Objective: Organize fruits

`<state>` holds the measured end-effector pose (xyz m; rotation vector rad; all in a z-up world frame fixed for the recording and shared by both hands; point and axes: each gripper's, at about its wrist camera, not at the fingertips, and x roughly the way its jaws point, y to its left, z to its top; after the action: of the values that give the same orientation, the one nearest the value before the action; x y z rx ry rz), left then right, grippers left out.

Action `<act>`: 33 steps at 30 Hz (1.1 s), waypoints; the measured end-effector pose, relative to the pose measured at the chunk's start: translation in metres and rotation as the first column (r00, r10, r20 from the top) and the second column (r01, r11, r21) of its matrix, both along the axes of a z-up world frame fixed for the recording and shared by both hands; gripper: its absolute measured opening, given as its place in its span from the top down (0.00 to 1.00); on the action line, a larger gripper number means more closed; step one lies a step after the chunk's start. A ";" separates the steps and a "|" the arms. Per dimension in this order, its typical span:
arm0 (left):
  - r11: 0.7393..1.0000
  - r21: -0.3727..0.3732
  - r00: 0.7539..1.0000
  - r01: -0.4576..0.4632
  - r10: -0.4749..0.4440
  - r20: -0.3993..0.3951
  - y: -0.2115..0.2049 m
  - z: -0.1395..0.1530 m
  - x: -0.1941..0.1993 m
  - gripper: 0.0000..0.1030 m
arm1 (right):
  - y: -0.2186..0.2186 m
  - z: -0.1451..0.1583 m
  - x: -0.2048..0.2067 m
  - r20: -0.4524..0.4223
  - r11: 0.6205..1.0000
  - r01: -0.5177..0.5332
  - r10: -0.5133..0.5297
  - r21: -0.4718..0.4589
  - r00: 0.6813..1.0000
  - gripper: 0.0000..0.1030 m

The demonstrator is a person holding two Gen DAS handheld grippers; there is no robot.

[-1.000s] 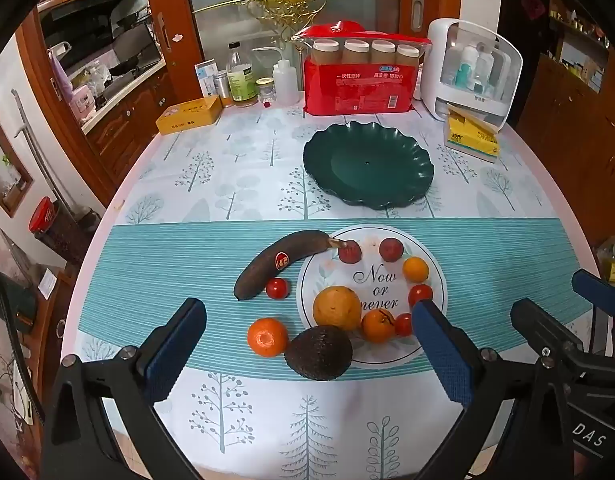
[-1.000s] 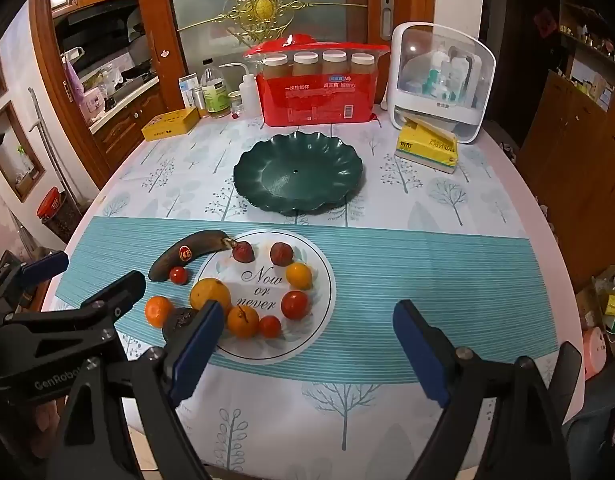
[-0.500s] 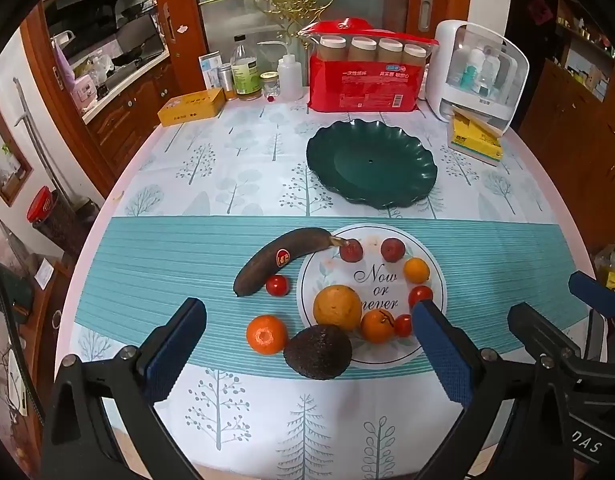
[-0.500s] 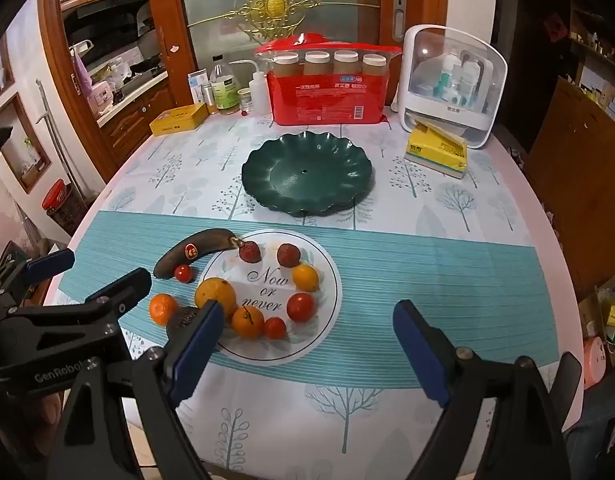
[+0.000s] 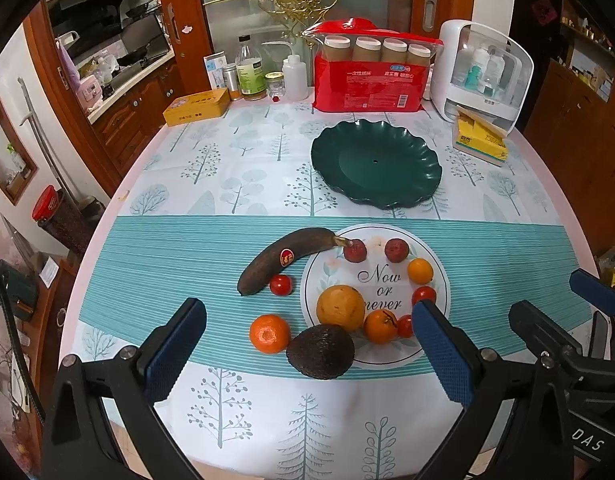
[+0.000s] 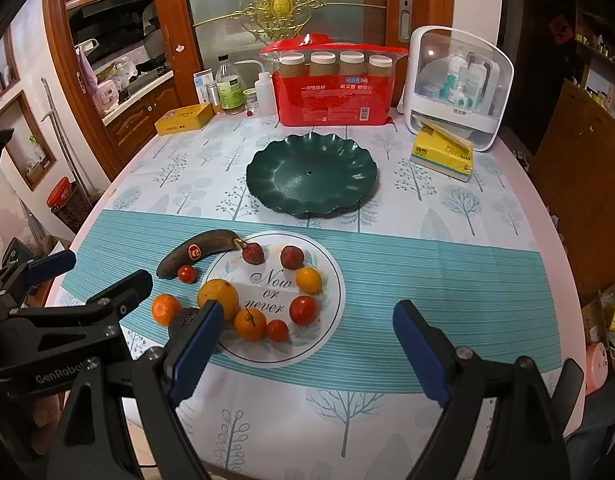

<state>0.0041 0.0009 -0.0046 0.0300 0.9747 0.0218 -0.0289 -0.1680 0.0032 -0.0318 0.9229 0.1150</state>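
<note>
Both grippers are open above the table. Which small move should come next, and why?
Probably lower the left hand-held gripper onto the avocado. It is open and empty, and the avocado lies nearest, between its fingers in the left wrist view. The green plate holds no fruit yet.

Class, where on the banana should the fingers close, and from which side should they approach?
Grip the banana at its thick middle, coming from above, fingers across its width. It lies flat and slanted; a tomato crowds its lower end and its stem touches a lychee.
</note>
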 end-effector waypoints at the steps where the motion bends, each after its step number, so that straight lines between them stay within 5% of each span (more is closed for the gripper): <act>1: 1.000 0.000 1.000 0.001 -0.001 -0.001 0.000 0.000 0.000 0.01 | 0.001 0.000 0.000 0.000 1.000 -0.003 0.003 0.000 1.000 0.15; 33: 1.000 -0.003 0.999 -0.005 0.005 -0.050 0.016 -0.004 0.002 0.01 | 0.011 -0.003 0.003 -0.036 1.000 -0.003 0.003 -0.009 0.999 0.15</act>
<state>0.0060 0.0170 -0.0083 0.0250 1.0245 0.0245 -0.0262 -0.1572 0.0001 -0.0391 0.9596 0.1146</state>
